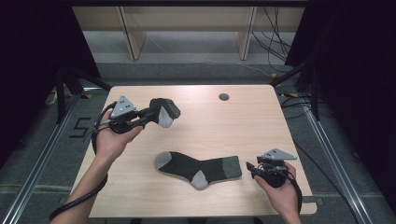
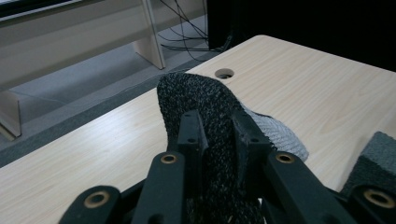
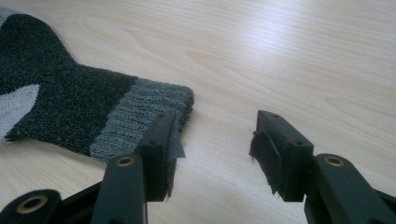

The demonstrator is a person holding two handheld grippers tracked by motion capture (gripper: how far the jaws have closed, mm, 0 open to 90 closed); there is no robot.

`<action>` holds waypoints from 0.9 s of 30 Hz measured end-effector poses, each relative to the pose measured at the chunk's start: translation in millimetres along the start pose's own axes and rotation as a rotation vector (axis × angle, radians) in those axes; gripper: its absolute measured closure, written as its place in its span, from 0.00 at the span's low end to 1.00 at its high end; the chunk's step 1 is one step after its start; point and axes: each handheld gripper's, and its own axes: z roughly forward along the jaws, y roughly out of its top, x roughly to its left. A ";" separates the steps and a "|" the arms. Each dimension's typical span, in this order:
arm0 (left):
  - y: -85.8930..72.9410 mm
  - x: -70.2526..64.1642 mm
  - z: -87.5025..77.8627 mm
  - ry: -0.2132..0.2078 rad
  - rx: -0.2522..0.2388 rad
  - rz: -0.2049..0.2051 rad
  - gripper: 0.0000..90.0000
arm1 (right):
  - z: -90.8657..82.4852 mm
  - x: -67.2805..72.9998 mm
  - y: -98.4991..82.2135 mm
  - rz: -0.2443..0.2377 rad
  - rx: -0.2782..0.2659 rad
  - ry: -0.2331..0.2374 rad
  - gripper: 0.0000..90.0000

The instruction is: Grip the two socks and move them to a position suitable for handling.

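A dark grey sock with a pale grey patch is pinched between the jaws of the left gripper, lifted off the table and bunched into a loose fold. In the left gripper view the two black jaws press into the knitted fabric from either side, and the sock bulges up above them, its pale part hanging toward the table's round cable hole.

A second sock lies flat on the table, nearer the person than the held sock and off to its right. Its pale toe points toward the left gripper's side, its pale heel toward the near edge, and its ribbed grey cuff faces the right gripper.

The right gripper rests low, just beside that cuff, with its jaws spread apart and nothing between them. In the right gripper view one jaw sits right at the cuff's corner, whether touching it or not I cannot tell, while the other stands over bare wood.

The cable hole lies beyond the held sock, toward the far edge of the table.
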 end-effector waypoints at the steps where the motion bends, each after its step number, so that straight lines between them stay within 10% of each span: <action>1: 0.0 0.0 0.0 0.000 0.000 0.000 0.83 | 0.0 0.0 0.0 0.000 0.000 0.000 0.56; 27: 15.9 -53.2 7.8 -0.140 -0.003 0.057 0.83 | 4.2 9.7 13.6 -0.021 0.011 0.022 0.53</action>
